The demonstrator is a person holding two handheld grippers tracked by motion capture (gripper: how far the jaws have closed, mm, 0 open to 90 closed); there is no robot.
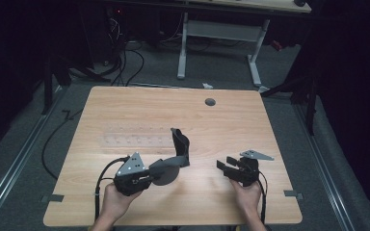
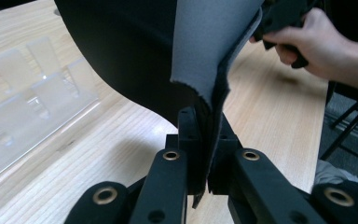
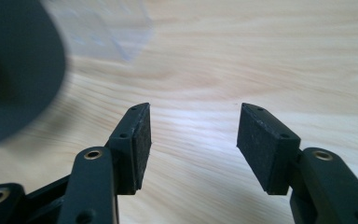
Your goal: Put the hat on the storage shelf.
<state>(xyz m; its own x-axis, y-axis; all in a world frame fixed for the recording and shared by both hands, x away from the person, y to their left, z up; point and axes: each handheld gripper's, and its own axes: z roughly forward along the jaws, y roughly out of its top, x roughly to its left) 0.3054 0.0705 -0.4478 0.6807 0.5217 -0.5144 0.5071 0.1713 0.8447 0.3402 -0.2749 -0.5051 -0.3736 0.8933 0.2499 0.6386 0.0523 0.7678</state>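
A dark, floppy rubber-like sheet (image 1: pixel 176 161), black on one face and grey on the other, bends upward above the wooden table (image 1: pixel 125 108). My left gripper (image 1: pixel 151 176) is shut on its lower edge. In the left gripper view the pads clamp the sheet (image 2: pixel 209 46) at the gripper (image 2: pixel 205 144). My right gripper (image 1: pixel 224 166) hovers low to the right of the sheet, open, with nothing between its fingers. The right gripper view has that gripper (image 3: pixel 193 135) over bare wood, the sheet (image 3: pixel 14 70) blurred at far left. The person's right hand (image 2: pixel 317 44) shows behind the sheet.
A clear plastic rack (image 1: pixel 135 139) lies flat on the table behind the sheet, also seen as the clear rack (image 2: pixel 28 107). A round grommet hole (image 1: pixel 210 102) sits near the far edge. Beyond the table stand a white desk frame (image 1: pixel 219 31) and floor cables.
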